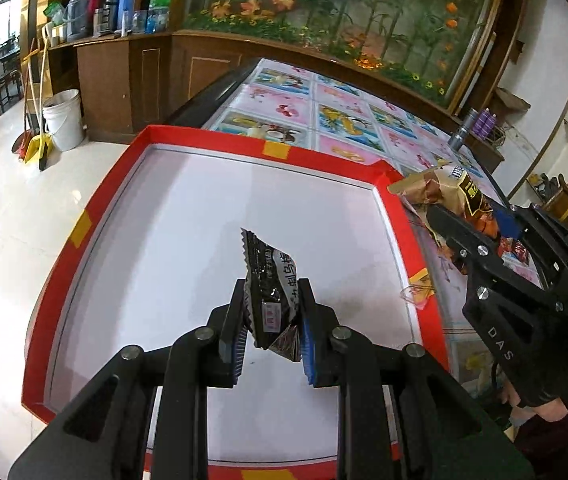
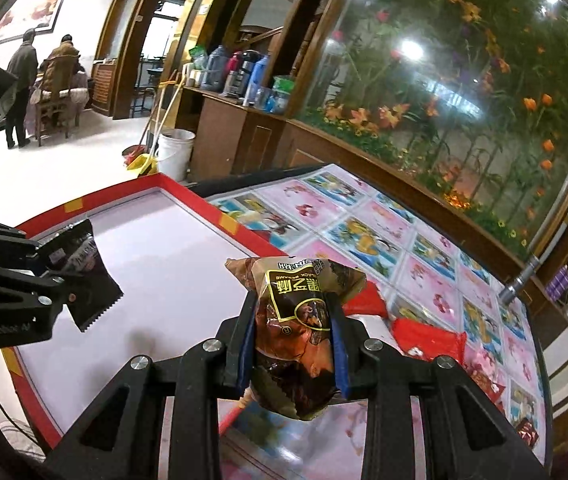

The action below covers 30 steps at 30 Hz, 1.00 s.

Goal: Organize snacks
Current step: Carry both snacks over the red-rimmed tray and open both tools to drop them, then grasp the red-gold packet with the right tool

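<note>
Left wrist view shows the left gripper (image 1: 269, 316) pinching a small black snack packet (image 1: 269, 288) above the white floor of the red-rimmed tray (image 1: 219, 140), near the tray's middle. Beside the tray's right rim, the right gripper (image 2: 292, 340) is clamped on a brown sesame snack bag (image 2: 300, 312), held just outside the tray over the patterned surface (image 2: 424, 240). Both snacks look mid-carry toward the tray. Next, each packet likely needs lowering onto the tray floor, well apart, before release. 2 red packets (image 2: 428, 336) wait beyond the tray.
</note>
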Tool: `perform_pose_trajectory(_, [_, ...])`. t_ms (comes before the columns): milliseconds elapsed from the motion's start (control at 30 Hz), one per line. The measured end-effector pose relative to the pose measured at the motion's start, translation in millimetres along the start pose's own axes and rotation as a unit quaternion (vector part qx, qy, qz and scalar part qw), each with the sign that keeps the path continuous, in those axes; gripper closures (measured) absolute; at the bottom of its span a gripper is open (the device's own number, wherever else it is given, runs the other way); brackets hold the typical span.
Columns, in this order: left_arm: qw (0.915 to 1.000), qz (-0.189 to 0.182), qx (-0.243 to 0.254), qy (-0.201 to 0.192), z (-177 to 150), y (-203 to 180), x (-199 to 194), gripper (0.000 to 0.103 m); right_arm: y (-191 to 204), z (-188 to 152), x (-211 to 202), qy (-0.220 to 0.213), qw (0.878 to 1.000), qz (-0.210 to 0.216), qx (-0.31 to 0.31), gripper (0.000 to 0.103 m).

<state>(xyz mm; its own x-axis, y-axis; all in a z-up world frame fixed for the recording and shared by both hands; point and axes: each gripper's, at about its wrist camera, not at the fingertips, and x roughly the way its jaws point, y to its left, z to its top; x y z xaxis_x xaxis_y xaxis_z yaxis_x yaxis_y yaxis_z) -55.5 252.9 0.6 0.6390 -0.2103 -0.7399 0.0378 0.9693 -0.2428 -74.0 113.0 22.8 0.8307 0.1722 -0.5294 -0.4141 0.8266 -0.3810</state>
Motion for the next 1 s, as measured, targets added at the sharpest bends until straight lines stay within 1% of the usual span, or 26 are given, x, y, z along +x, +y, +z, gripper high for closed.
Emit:
perform_pose_trajectory(233, [0.9999,0.007,-0.010,0.007,-5,12,2,0.083,21,4,14,0.013,1.000,0.017,-0.014,0.071])
perform_pose_trajectory(533, [0.9997,0.014,-0.016,0.012,-6,22,7,0.083,31,3,27,0.034,0.999,0.024,-0.023,0.071])
perform_pose_trajectory(600, [0.9996,0.018,-0.016,0.013,-7,23,8,0.082,32,2,31,0.040,0.998,0.029,-0.027,0.071])
perform_pose_trajectory(633, [0.9996,0.019,-0.018,0.012,-6,24,8,0.080,33,3,31,0.039,0.998,0.031,-0.028,0.071])
perform_pose_trajectory(667, [0.9996,0.018,-0.021,0.011,-6,26,7,0.077,34,3,30,0.036,0.998,0.032,-0.030,0.071])
perform_pose_trajectory(733, [0.9995,0.021,-0.025,0.006,-4,28,5,0.061,35,3,28,0.029,0.999,0.026,-0.033,0.068])
perform_pose_trajectory(767, [0.9993,0.026,-0.027,0.004,-4,29,4,0.050,32,3,27,0.025,0.999,0.029,-0.029,0.066])
perform_pose_trajectory(800, [0.9991,0.032,-0.028,-0.001,-3,29,2,0.047,30,3,26,0.024,0.999,0.033,-0.024,0.059])
perform_pose_trajectory(833, [0.9990,0.034,-0.029,-0.002,-3,31,1,0.047,26,3,25,0.023,0.999,0.039,-0.016,0.053])
perform_pose_trajectory(933, [0.9988,0.035,-0.034,-0.002,-2,32,0,0.047,0,2,24,0.019,0.998,0.058,0.033,0.048])
perform_pose_trajectory(1000, [0.9987,0.038,-0.034,-0.006,0,32,-2,0.047,-30,-3,24,0.021,0.994,0.066,0.081,0.047])
